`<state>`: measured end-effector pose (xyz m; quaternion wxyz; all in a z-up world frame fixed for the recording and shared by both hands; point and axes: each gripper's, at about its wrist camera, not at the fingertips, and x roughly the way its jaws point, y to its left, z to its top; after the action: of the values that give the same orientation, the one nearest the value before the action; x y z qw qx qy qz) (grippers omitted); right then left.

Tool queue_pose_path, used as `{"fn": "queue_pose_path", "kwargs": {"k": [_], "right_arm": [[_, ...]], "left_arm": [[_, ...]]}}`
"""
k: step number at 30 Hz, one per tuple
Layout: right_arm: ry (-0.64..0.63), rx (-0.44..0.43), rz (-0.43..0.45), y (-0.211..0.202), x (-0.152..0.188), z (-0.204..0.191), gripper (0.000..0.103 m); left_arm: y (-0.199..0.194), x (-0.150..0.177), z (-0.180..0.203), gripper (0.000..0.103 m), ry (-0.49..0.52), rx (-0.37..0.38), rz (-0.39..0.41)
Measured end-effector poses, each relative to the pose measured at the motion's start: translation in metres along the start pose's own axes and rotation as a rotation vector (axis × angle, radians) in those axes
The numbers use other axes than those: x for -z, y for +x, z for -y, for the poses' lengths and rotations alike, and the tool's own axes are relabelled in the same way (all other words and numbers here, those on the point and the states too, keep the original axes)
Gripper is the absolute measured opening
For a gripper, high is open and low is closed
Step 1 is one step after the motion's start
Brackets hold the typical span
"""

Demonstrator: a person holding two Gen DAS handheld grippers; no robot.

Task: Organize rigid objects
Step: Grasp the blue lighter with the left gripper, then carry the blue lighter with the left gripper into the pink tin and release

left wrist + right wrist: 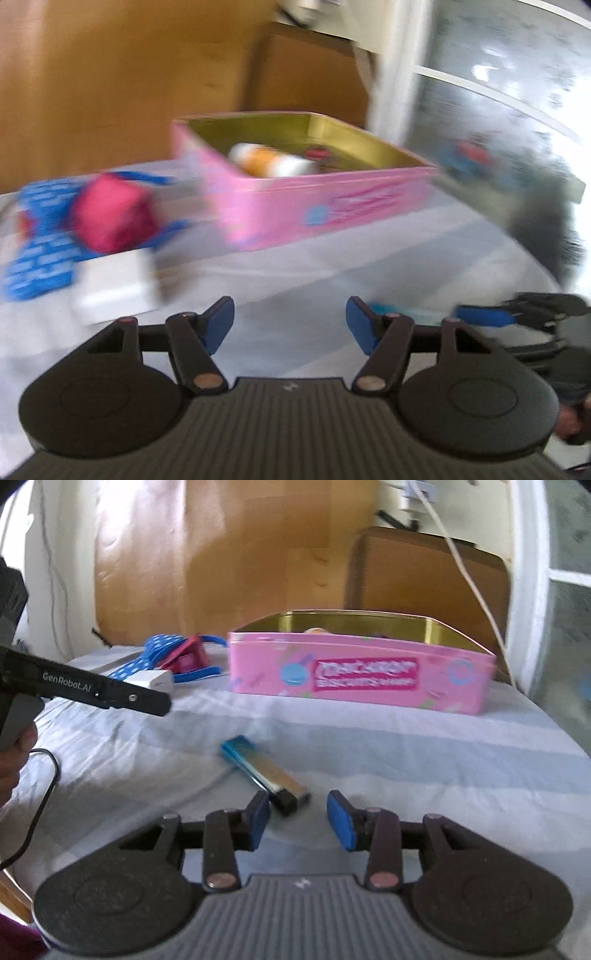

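Observation:
A pink tin (362, 675) with a gold inside stands open on the striped sheet; the blurred left wrist view shows the tin (332, 206) holding an orange-and-white bottle (269, 162). A teal-to-gold lighter (264, 771) lies flat in front of it. My right gripper (299, 819) is open just behind the lighter, whose black end lies beside the left fingertip with no pad pressing on it. My left gripper (290, 325) is open and empty over bare sheet. From the right wrist view, it (140, 698) reaches in from the left.
Left of the tin lie a magenta block (110, 218), a blue dotted ribbon (40, 258) and a white box (114, 291), also seen as block (188, 657), ribbon (159, 646) and box (155, 679). Cardboard (207, 554) stands behind. A black cable (48, 775) trails at left.

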<state>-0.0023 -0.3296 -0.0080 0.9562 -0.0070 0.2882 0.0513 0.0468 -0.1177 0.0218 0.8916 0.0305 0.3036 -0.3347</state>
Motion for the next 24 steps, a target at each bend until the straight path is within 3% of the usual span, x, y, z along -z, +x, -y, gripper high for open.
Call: {"fn": "queue_pose_path", "kwargs": {"k": [3, 8, 13, 15, 18, 24], "right_arm": [[0.006, 0.006, 0.017, -0.005, 0.006, 0.007, 0.036], [-0.061, -0.019, 0.035, -0.008, 0.005, 0.005, 0.039], [-0.160, -0.064, 0.024, 0.003, -0.004, 0.002, 0.039], [-0.187, -0.097, 0.021, 0.007, -0.005, -0.001, 0.032], [-0.188, -0.100, 0.029, 0.009, -0.007, -0.004, 0.031], [-0.133, -0.060, 0.143, -0.002, -0.023, -0.001, 0.030]], "left_arm": [[0.022, -0.009, 0.015, 0.064, -0.006, 0.098, -0.067], [0.044, -0.009, 0.016, 0.063, -0.072, 0.152, -0.162], [0.044, -0.005, 0.014, 0.063, -0.128, 0.209, -0.191], [0.042, -0.002, 0.021, 0.063, -0.119, 0.220, -0.186], [0.040, -0.003, 0.034, 0.061, -0.045, 0.170, -0.166], [0.034, -0.042, 0.019, 0.056, -0.096, 0.206, -0.092]]}}
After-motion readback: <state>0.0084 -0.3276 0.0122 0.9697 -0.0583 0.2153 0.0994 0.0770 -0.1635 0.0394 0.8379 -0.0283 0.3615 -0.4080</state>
